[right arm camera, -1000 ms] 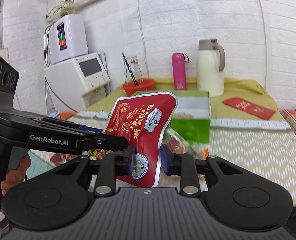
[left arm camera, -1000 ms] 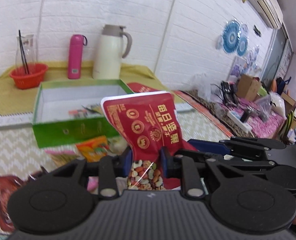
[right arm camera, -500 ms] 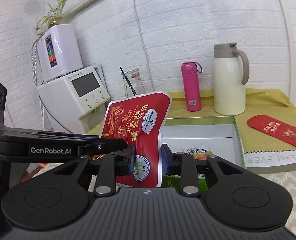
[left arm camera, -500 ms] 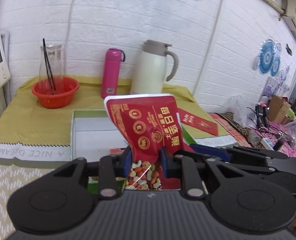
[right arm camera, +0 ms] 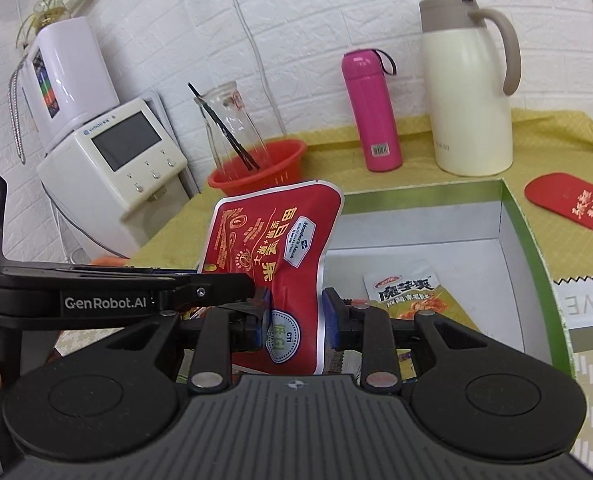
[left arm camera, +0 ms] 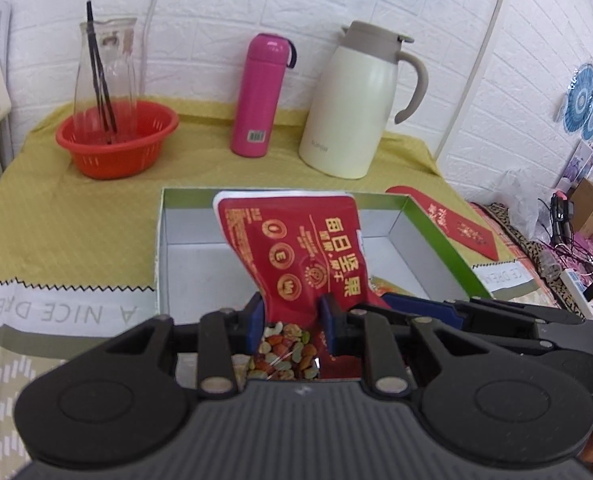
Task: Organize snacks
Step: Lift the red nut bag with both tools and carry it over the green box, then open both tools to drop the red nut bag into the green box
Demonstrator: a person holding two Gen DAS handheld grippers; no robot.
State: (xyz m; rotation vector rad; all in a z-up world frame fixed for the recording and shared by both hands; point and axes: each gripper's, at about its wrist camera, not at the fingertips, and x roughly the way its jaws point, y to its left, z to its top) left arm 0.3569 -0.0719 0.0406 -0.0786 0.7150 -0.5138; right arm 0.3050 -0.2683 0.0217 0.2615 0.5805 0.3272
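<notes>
A green-rimmed box (left arm camera: 436, 240) lay open beneath a red mixed-nut pouch (left arm camera: 296, 248), held upright over it and clamped by both the left gripper (left arm camera: 290, 318) and right gripper (right arm camera: 296, 316). Placing appeared under way; lowering and releasing beside the konjac snack packet (right arm camera: 408, 288) likely came next.

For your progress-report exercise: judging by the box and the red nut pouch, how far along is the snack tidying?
Done: one snack packet already lies inside the green box. In hand: the left gripper and right gripper both clamp the red nut pouch, holding it upright over the box. Left: lowering and releasing it; whether more snacks wait outside the box cannot be seen.
</notes>
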